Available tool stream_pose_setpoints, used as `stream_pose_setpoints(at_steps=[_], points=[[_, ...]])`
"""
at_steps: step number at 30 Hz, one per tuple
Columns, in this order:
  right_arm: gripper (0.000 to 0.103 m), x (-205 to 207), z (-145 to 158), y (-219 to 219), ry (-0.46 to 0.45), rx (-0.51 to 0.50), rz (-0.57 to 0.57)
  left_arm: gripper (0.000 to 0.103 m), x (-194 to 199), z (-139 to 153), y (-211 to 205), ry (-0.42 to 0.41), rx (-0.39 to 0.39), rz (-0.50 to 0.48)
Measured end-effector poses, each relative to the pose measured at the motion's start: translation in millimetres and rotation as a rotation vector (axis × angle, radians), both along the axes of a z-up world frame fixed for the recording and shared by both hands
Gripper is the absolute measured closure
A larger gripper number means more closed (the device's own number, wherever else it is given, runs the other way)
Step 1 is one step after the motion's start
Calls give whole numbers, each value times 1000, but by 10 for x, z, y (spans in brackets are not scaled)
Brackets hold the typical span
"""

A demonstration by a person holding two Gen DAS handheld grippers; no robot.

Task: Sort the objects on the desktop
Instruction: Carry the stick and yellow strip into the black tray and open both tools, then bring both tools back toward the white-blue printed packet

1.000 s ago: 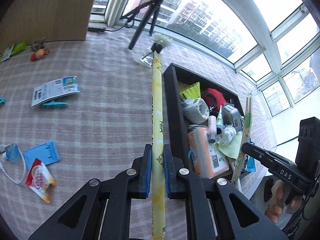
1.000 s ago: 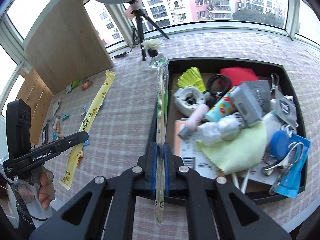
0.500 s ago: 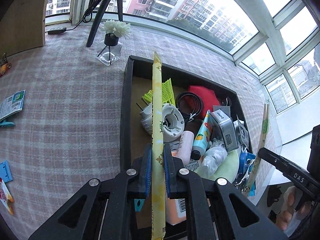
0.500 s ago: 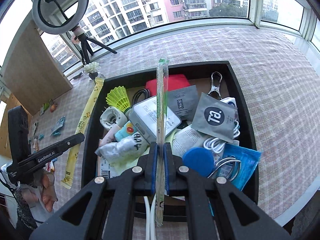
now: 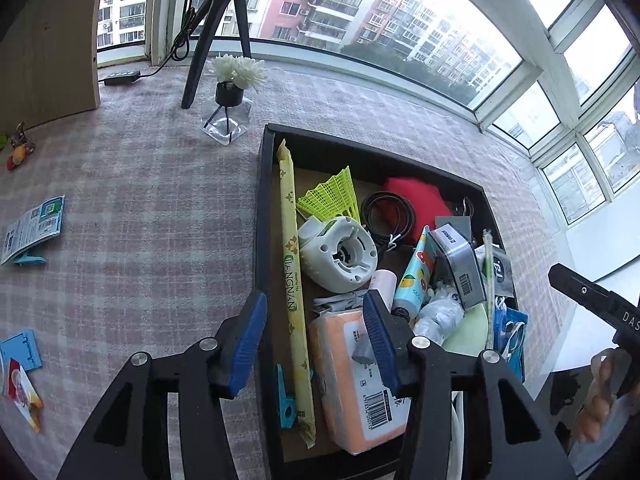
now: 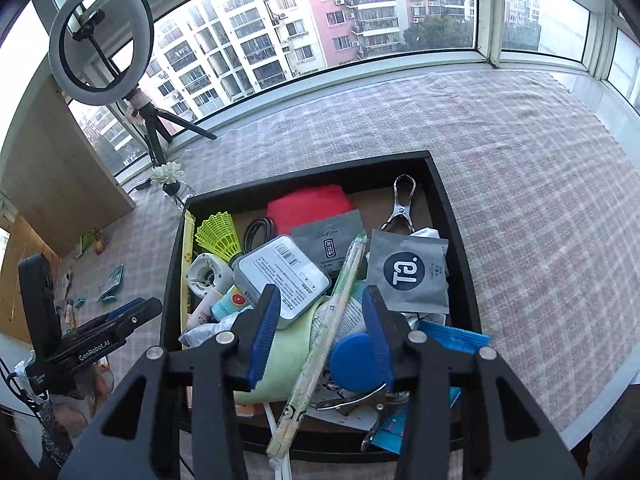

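The orange pack (image 5: 356, 376) is partly hidden behind the left gripper's (image 5: 316, 344) right finger.

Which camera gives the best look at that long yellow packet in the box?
The left wrist view: the yellow packet lies nearly full length along the box's left wall, print readable. The right wrist view shows only a thin strip of it, partly hidden behind other items.

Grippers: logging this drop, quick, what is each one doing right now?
Left gripper: open, just opened; yellow packet lies loose in the box.
Right gripper: open, just opened; chopsticks packet released.
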State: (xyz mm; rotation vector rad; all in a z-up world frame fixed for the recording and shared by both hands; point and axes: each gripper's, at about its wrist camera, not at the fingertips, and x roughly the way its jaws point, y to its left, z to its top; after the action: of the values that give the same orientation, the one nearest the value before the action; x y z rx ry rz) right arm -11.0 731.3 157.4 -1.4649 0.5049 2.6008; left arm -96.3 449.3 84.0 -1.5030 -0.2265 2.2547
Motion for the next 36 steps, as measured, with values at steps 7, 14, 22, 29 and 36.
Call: stream_pose_setpoints(at_steps=[7,14,22,29,36], points=[[61,-55,76,-317,24,28,51,56,56,86,-163,-4,-52,-35],[61,-177,82,-879,30,49,132,56,114,218,-675,27,-77,-3],[61,-389,23,-1768,22,49,266,56,35,191,-1656,9,-102,125],[61,-693,-169,-2627,-12,17,420,56,-66,5,-2657,-59,-91,286],[61,-1105,-385,-3451,-57,45,608,56,-213,-204,-3475,-135,-57,435]])
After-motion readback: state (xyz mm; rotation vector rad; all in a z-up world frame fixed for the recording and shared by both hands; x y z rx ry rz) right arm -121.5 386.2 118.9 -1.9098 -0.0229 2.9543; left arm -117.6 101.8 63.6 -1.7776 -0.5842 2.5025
